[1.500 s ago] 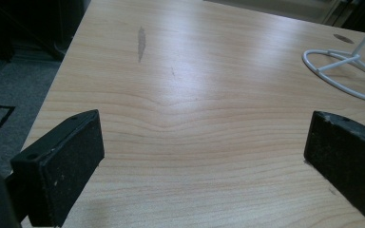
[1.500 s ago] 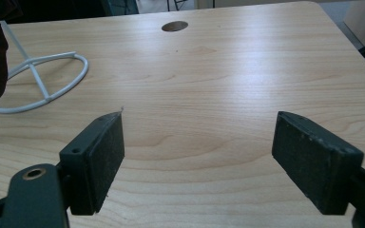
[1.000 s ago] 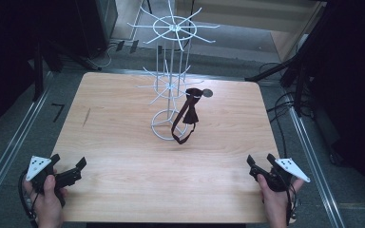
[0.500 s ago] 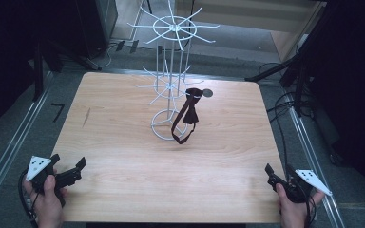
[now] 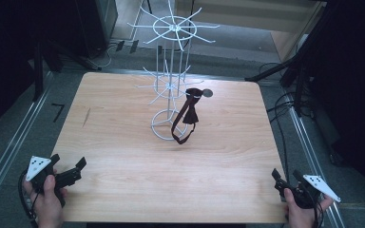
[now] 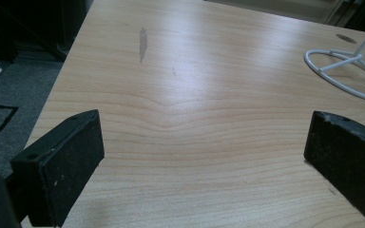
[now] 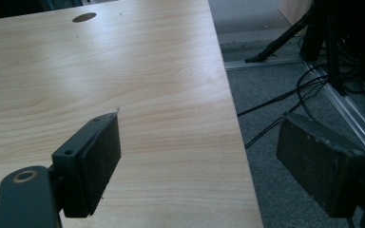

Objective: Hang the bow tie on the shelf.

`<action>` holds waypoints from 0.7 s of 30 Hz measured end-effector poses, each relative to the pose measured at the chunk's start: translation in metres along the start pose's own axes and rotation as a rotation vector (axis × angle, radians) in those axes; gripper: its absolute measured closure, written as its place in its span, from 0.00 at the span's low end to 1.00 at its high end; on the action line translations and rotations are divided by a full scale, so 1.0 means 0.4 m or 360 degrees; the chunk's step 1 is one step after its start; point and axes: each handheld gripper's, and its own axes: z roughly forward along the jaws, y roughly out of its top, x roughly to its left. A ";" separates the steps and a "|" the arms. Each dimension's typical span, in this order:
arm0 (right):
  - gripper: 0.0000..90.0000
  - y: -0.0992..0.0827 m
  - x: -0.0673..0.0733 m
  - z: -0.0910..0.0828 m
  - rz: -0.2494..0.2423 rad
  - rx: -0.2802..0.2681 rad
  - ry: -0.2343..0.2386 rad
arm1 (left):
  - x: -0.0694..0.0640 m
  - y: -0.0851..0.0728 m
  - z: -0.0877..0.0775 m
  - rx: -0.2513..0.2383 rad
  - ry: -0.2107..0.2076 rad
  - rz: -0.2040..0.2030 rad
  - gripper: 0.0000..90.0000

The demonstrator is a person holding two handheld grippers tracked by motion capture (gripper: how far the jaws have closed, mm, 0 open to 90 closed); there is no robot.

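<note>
The wooden bench (image 5: 123, 142) takes up most of the high view, bare apart from what stands near its middle. There a white wire rack (image 5: 170, 85) rises on a ring base, with two tiers of thin hooks spreading out from a central post. From one of the lower hooks, on the side toward the right, hangs a dark bow tie (image 5: 186, 118), its strap looping down almost to the bench beside the ring base.

The bow tie looks light, soft and limp. It should sag and swing once lifted, and the thin strap could snag on the hook. The firmest place to pinch it is probably the knot or the bunched fabric just below the hook, and it would then need lifting up and off rather than pulling sideways. The rack itself looks light and springy, so a tug may tip or drag it.

The left tongs (image 5: 69, 175) sit at the near left corner of the bench, the jaws spread wide with nothing between them. The right tongs (image 5: 285, 183) are at the near right corner, partly past the bench edge, also spread and empty. Both are well apart from the bow tie.
</note>
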 end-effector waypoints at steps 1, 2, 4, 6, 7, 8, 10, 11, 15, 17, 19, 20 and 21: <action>0.16 -0.001 -0.001 0.000 -0.0002 0.0002 -0.0002 | 0.000 0.000 0.000 0.0000 0.0000 0.0000 0.00; 0.16 -0.001 -0.001 0.000 -0.0002 0.0002 -0.0002 | 0.000 0.000 0.000 0.0000 0.0000 0.0000 0.00; 0.16 -0.006 -0.003 0.003 -0.0009 0.0009 -0.0005 | 0.001 0.000 0.000 0.0002 0.0001 -0.0002 0.00; 0.16 -0.008 -0.002 0.004 -0.0005 0.0016 -0.0004 | 0.001 0.000 0.000 0.0001 0.0001 -0.0003 0.00; 0.16 -0.011 -0.003 0.007 -0.0013 0.0021 -0.0007 | 0.001 0.000 0.000 0.0001 0.0002 -0.0003 0.00; 0.16 -0.011 -0.003 0.007 -0.0014 0.0022 -0.0014 | 0.001 0.000 0.000 0.0001 0.0001 -0.0003 0.00; 0.16 -0.011 -0.004 0.006 0.0006 0.0031 -0.0016 | 0.002 0.000 0.000 0.0002 -0.0001 -0.0003 0.00; 0.16 -0.011 -0.004 0.006 0.0006 0.0031 -0.0016 | 0.002 0.000 0.000 0.0002 -0.0001 -0.0003 0.00; 0.16 -0.011 -0.007 0.006 0.0009 0.0033 -0.0016 | 0.001 0.000 0.000 0.0002 0.0000 -0.0003 0.00; 0.16 -0.011 -0.008 0.007 0.0005 0.0030 -0.0018 | 0.002 0.000 0.000 0.0002 0.0000 -0.0003 0.00; 0.16 -0.011 -0.008 0.006 0.0007 0.0031 -0.0018 | 0.002 0.000 0.000 0.0002 0.0000 -0.0003 0.00; 0.16 -0.011 -0.008 0.006 0.0016 0.0032 -0.0016 | 0.001 0.000 0.000 0.0003 0.0001 -0.0003 0.00; 0.16 -0.011 -0.008 0.006 0.0023 0.0035 -0.0015 | 0.001 0.000 0.000 0.0004 0.0002 -0.0002 0.00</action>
